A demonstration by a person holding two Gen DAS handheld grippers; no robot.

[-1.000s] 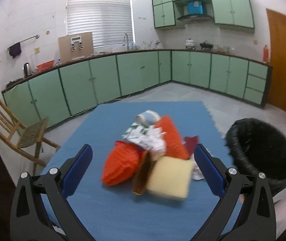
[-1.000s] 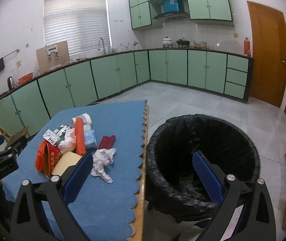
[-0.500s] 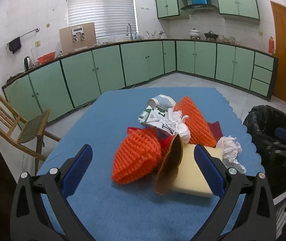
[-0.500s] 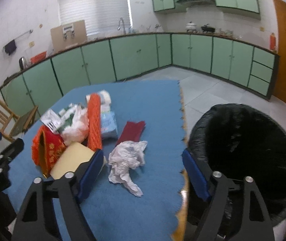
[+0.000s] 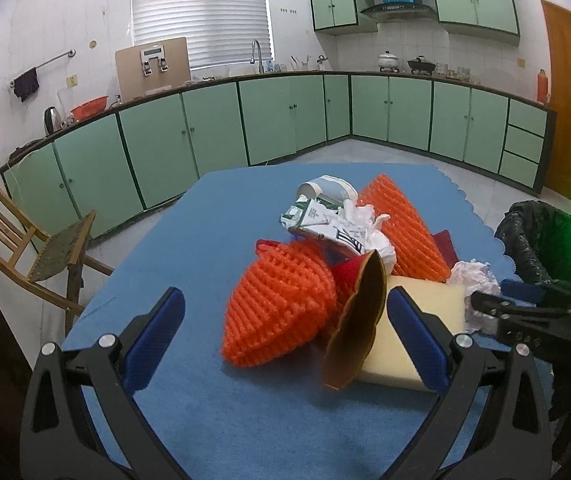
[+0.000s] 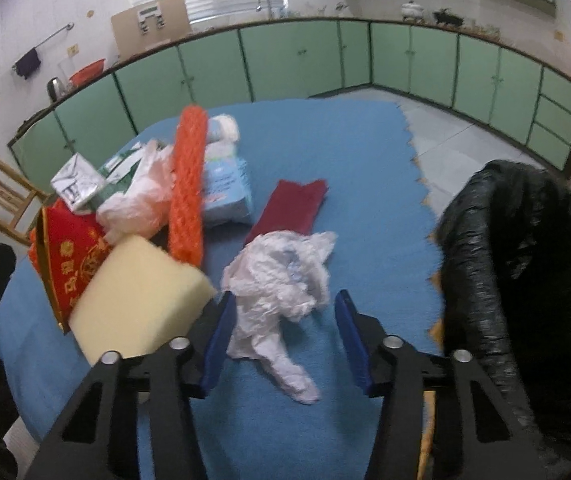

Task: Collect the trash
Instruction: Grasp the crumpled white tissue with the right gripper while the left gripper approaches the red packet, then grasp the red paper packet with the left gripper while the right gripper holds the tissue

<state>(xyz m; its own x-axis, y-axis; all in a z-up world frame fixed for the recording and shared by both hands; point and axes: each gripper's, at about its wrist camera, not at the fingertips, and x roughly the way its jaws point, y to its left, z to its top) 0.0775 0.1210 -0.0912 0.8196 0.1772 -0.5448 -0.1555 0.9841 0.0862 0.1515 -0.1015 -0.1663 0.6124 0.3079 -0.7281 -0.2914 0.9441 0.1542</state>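
Note:
A pile of trash lies on the blue table cloth (image 5: 213, 216): orange foam netting (image 5: 281, 300), a yellow sponge block (image 5: 401, 344), a brown-backed red card (image 5: 355, 320), a crumpled carton (image 5: 317, 220) and a paper cup (image 5: 325, 190). My left gripper (image 5: 281, 332) is open and empty just short of the netting. My right gripper (image 6: 285, 340) is open, its fingers either side of a crumpled white plastic bag (image 6: 281, 280). The black-lined trash bin (image 6: 525, 280) stands at the table's right edge.
A dark red cloth (image 6: 293, 208), a pale blue tissue pack (image 6: 227, 190), a long orange net sleeve (image 6: 189, 184) and a red printed card (image 6: 73, 256) lie nearby. A wooden chair (image 5: 17, 240) stands left of the table. Green cabinets line the walls.
My right gripper has swung left from over the bin to the table and dropped around the white bag. My left gripper has edged closer to the pile.

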